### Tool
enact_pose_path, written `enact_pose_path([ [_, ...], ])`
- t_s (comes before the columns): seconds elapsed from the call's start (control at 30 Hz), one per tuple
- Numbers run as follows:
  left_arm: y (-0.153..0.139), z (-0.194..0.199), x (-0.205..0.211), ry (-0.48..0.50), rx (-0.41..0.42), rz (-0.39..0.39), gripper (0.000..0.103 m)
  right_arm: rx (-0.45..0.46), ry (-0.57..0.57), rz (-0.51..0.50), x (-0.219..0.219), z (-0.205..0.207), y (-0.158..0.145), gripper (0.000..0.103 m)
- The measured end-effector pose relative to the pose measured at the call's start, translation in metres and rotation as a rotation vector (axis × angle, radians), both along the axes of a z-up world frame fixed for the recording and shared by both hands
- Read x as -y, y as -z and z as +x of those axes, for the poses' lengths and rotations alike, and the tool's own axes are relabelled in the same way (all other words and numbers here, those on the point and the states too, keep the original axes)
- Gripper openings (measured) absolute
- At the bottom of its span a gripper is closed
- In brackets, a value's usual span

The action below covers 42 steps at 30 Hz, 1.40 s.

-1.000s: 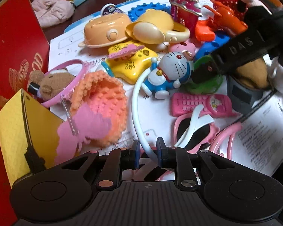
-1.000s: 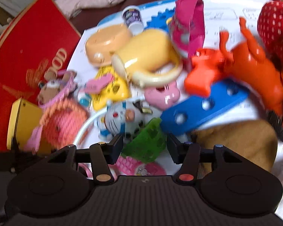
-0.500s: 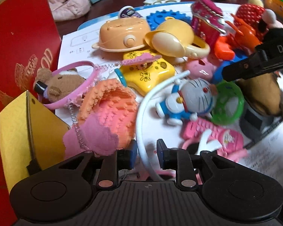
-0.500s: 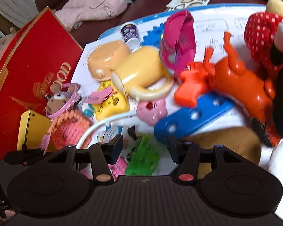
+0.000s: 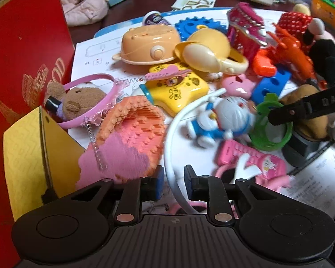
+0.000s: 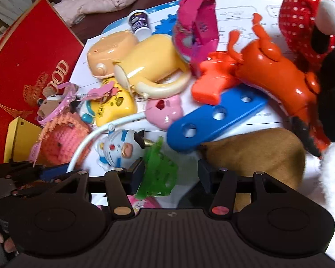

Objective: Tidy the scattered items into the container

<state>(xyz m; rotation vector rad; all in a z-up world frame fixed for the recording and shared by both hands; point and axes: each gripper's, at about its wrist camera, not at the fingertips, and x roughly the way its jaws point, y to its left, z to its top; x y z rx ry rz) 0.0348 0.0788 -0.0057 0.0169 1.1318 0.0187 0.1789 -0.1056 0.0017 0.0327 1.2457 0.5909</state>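
Note:
A heap of toys lies on white paper sheets (image 5: pixel 93 51). A thin white headband (image 5: pixel 170 138) curves down between the fingers of my left gripper (image 5: pixel 173 179). Its jaws are opening and the pads stand just off the band. Beside the band are a blue-and-white cat figure (image 5: pixel 225 120) and an orange-pink knitted pouch (image 5: pixel 131 134). My right gripper (image 6: pixel 170 174) is open over a green plastic ring (image 6: pixel 160 172). The ring leans against its left finger, and its right finger stands clear. A red box (image 5: pixel 22 51) with gold lettering stands at the left.
Further back lie a yellow teapot (image 6: pixel 149 67), an orange plastic animal (image 6: pixel 277 73), a blue holed bar (image 6: pixel 214 120), a brown plush (image 6: pixel 256 154) and a pink toy phone (image 5: pixel 250 158). A yellow card box (image 5: pixel 22 156) sits near left. Dark table with a pink cloth (image 5: pixel 84 4) lies beyond.
The left jaws, shut on the white headband a second ago, have parted from it. The cat figure has shifted right and tipped. The right gripper keeps its width over the green ring.

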Motion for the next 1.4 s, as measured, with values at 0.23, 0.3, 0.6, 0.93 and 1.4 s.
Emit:
enact_pose_path([
  [0.23, -0.013, -0.023, -0.012, -0.032, 0.031, -0.027, 0.04, 0.031, 0.019, 0.049, 0.006, -0.01, -0.011, 0.058],
  [0.3, -0.015, -0.025, -0.01, -0.026, 0.026, -0.019, 0.04, 0.054, 0.002, 0.064, 0.002, -0.013, -0.018, 0.058],
  [0.6, -0.024, -0.014, 0.023, 0.066, 0.075, -0.023, 0.042, 0.043, 0.004, 0.004, 0.0, -0.019, -0.004, 0.057],
  [0.93, -0.018, 0.005, 0.054, 0.132, 0.061, -0.094, 0.042, 0.01, 0.079, -0.004, 0.04, -0.031, 0.012, 0.044],
  [1.4, 0.002, 0.035, 0.093, 0.219, -0.019, -0.129, 0.044, -0.047, 0.127, 0.119, 0.062, -0.028, 0.021, 0.029],
])
